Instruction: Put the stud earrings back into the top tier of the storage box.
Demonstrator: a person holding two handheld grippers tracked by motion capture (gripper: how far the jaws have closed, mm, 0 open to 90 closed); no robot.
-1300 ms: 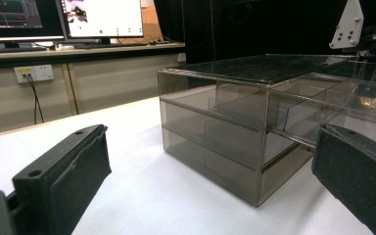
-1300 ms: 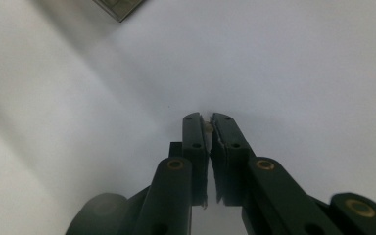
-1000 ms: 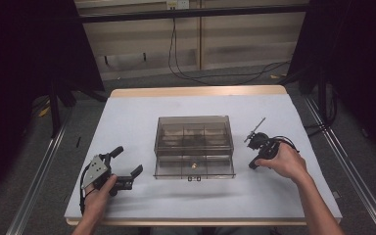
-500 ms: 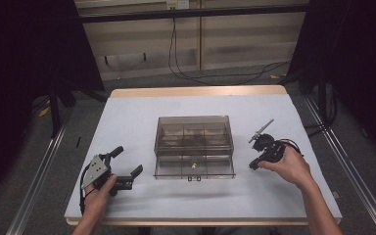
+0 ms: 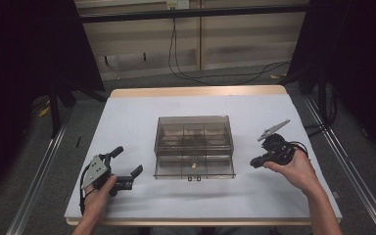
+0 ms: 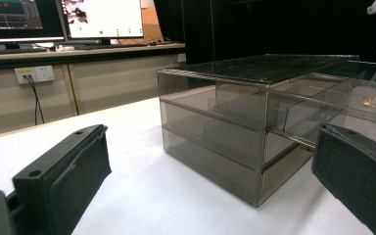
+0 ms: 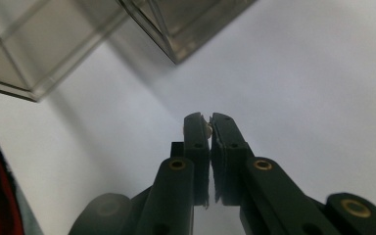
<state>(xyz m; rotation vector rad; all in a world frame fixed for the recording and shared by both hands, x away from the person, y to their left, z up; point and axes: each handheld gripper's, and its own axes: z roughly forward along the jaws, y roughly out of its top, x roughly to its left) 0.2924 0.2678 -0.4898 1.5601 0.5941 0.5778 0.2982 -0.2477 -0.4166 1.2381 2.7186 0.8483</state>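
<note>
Right gripper view: the right hand-held gripper (image 7: 207, 128) was seen pinched shut on a tiny pale object (image 7: 209, 130), too small to identify, above the white surface (image 7: 298, 88) just beside the smoked drawer box (image 5: 194, 146). The lower drawer (image 5: 194, 166) was pulled out, presumably to receive it. The left hand-held gripper (image 5: 126, 165) was rested wide open near the box, apparently kept ready for steadying.

A white surface (image 5: 137, 117) with a pale wooden edge carries a clear smoky plastic drawer box (image 5: 194, 128) at its middle, one drawer pulled toward the near edge.
</note>
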